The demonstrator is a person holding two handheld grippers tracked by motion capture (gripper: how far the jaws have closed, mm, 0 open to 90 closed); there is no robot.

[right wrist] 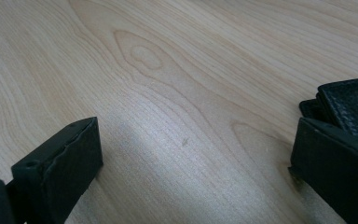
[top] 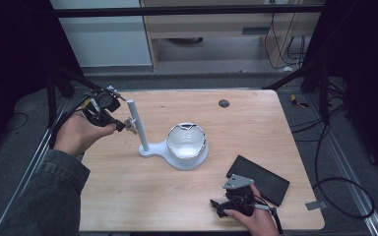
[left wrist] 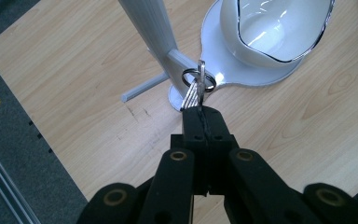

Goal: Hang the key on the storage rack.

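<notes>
High view: left gripper point(top: 126, 126) pinches a key point(top: 132, 125) right by the white stand's post point(top: 138, 125); right gripper point(top: 218, 205) sits low on the wooden table point(top: 128, 187), well apart from the stand.
Left gripper view: jaws pressed tight on the key blade point(left wrist: 192, 95), key ring point(left wrist: 198, 78) at the tip touching or just in front of a short peg point(left wrist: 182, 60) sticking out from the post, can't tell if it's hooked on. White bowl point(left wrist: 270, 35) w/ dark rim sits on the stand's round base plate point(left wrist: 261, 77), beyond the post from the gripper. Right gripper view: jaws spread wide, nothing btw them, bare wood under. Black flat case point(top: 259, 179) lies on the table well apart from the stand, just beside the right gripper. Small dark disc point(top: 223, 103) near the table's far edge, behind the bowl.
</notes>
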